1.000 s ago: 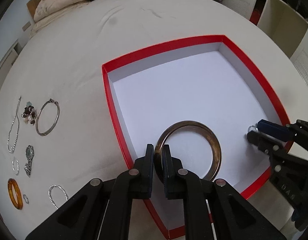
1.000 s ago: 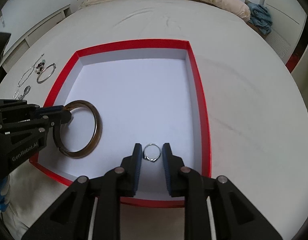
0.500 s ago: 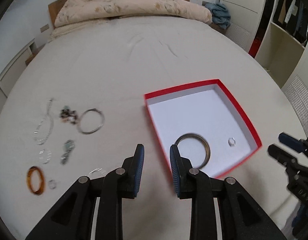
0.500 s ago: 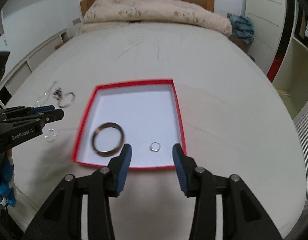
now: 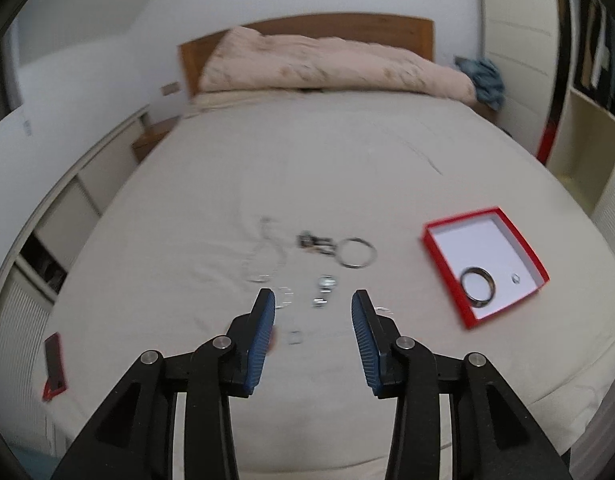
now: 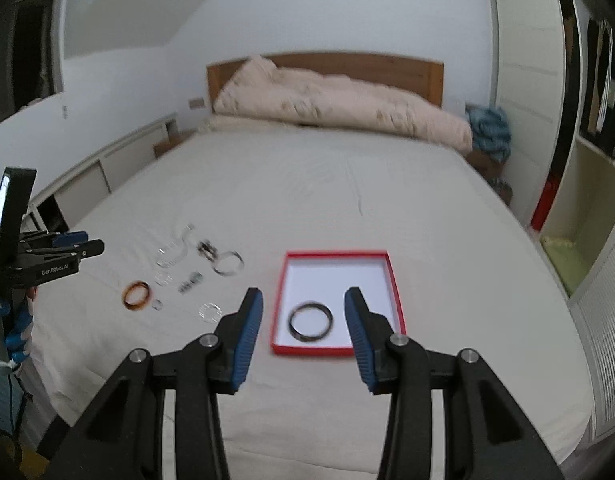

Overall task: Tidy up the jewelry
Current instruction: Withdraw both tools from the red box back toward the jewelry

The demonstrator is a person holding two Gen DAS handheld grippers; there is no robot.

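Both the left tool (image 5: 313, 336) and the right tool (image 6: 303, 334) are spread apart and empty. The dark round metal bangle (image 6: 310, 320) lies inside the red shallow cardboard box (image 6: 395, 284) at lower centre; other jewelry waits on the bed, probably for sorting.

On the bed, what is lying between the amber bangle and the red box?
In the right wrist view, a small clear bracelet lies on the sheet between the amber bangle and the red box; otherwise bare sheet.
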